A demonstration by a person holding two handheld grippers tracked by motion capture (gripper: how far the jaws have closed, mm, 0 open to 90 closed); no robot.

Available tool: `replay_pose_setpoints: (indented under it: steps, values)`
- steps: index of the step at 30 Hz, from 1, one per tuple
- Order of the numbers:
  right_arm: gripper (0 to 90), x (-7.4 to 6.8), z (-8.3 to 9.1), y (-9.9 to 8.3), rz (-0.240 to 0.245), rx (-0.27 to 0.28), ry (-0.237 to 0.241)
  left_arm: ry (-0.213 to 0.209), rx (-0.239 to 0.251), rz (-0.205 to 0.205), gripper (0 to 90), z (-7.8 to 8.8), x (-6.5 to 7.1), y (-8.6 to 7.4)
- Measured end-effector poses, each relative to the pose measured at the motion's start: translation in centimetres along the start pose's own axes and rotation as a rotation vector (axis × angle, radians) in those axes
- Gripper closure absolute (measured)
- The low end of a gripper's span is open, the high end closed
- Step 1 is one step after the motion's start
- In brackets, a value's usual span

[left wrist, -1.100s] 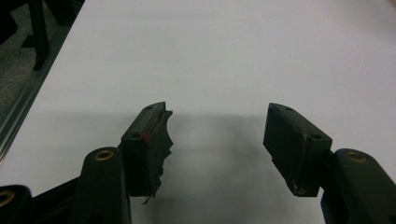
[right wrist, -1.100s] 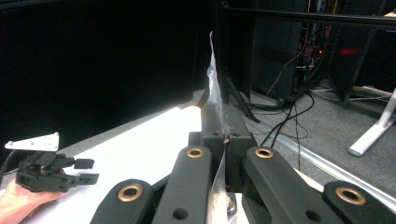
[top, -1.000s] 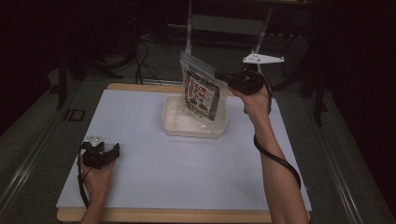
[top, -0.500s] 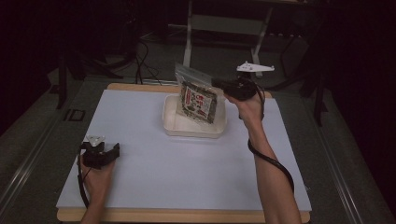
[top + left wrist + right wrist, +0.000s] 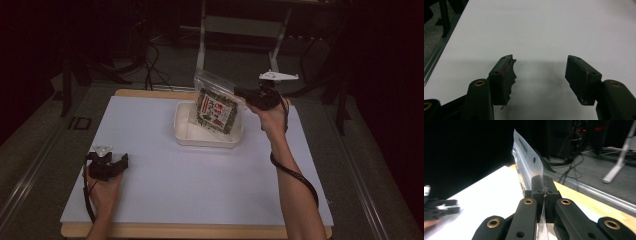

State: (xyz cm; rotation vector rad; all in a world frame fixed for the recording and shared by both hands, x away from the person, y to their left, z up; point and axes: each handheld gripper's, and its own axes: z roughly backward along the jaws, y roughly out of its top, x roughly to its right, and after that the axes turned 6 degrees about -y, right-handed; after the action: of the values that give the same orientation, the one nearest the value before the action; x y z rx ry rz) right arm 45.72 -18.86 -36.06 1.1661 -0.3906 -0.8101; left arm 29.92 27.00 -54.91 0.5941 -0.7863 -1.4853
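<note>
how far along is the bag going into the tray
Done: the right gripper has the snack bag clamped by its clear edge. In hand: the bag hangs tilted over the white tray, its lower end at or inside the rim. Left: setting it down and letting go. The left gripper rests open on the table.

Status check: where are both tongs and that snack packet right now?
Right tongs shut on snack packet, hanging over white tray. Left tongs open, on the white mat. Nothing in the way.

Green-and-red printed clear bag [image 5: 216, 109], white tray [image 5: 186, 134], white table [image 5: 150, 150]
</note>
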Motion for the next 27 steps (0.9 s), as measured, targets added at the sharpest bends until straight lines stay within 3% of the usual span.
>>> replay_pose_setpoints:
  steps: [6, 9, 15, 21, 27]
  values:
    - [83.2, 1.2, 0.2, 0.0, -0.002, -0.042, -0.130, -0.001, 0.002, 0.001, 39.9, 0.0, 0.0, 0.0]
    - [74.7, 1.8, 0.1, -0.7, -0.012, -0.057, -0.185, -0.001, 0.000, 0.000, 39.9, 0.0, 0.0, 0.0]
    - [52.3, 2.7, -0.1, -1.6, -0.049, -0.074, -0.211, 0.000, 0.000, 0.000, 39.9, 0.0, 0.0, 0.0]
    - [38.0, 2.9, 0.0, -1.6, -0.025, -0.129, -0.245, -0.002, -0.002, 0.002, 39.9, 0.0, 0.0, 0.0]
    - [27.0, 3.5, 1.7, -1.2, -0.031, -0.096, -0.306, -0.003, -0.001, 0.004, 39.8, 0.0, 0.0, 0.0]
